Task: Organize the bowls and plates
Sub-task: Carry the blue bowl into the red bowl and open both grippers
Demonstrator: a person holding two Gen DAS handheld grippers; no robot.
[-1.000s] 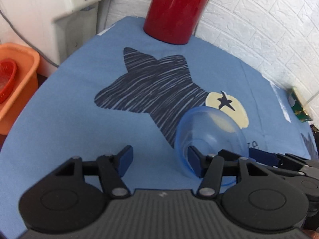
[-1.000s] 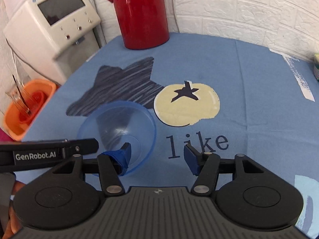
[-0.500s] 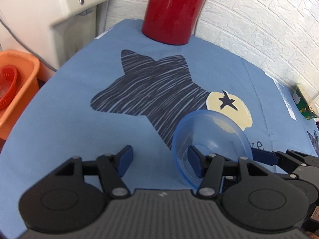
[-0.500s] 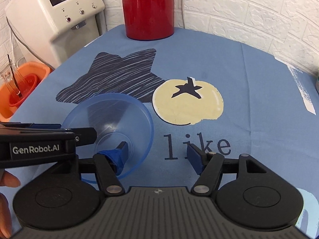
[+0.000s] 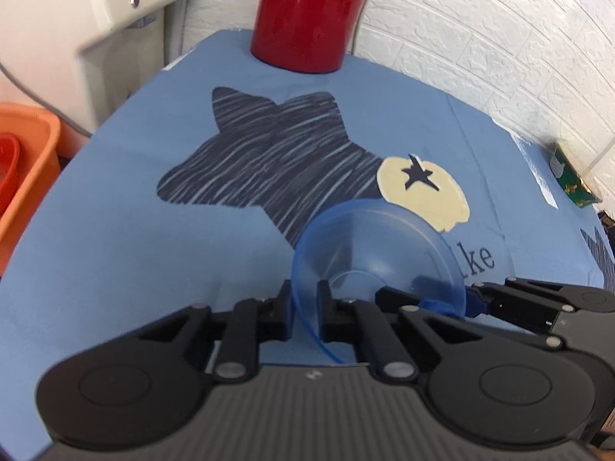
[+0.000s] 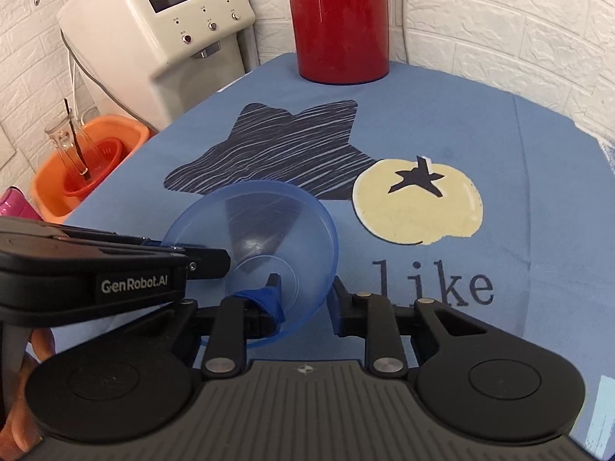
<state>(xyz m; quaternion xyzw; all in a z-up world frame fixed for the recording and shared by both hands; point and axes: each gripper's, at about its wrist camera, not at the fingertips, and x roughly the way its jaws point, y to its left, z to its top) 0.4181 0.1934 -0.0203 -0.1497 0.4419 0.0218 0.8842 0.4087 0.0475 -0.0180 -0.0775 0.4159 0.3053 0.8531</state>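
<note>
A clear blue plastic bowl [image 5: 378,253] is held tilted above the blue tablecloth; it also shows in the right wrist view [image 6: 265,242]. My left gripper [image 5: 303,303] is shut on the bowl's left rim, one finger inside and one outside. My right gripper [image 6: 305,299] straddles the bowl's right rim, its left finger [image 6: 269,299] inside the bowl and its right finger outside; its jaws have narrowed onto the rim. The right gripper also shows in the left wrist view [image 5: 538,303], the left gripper in the right wrist view [image 6: 115,265].
A red thermos jug [image 6: 340,19] stands at the back of the table. A white appliance [image 6: 165,27] stands left of it. An orange basin [image 6: 84,161] with a red strainer and a glass sits beyond the left table edge. A green box [image 5: 576,176] lies far right.
My left gripper has closed from wide open onto the bowl's left rim. My right gripper's jaws have narrowed on the right rim. The bowl stands more upright and sits closer to both cameras.
</note>
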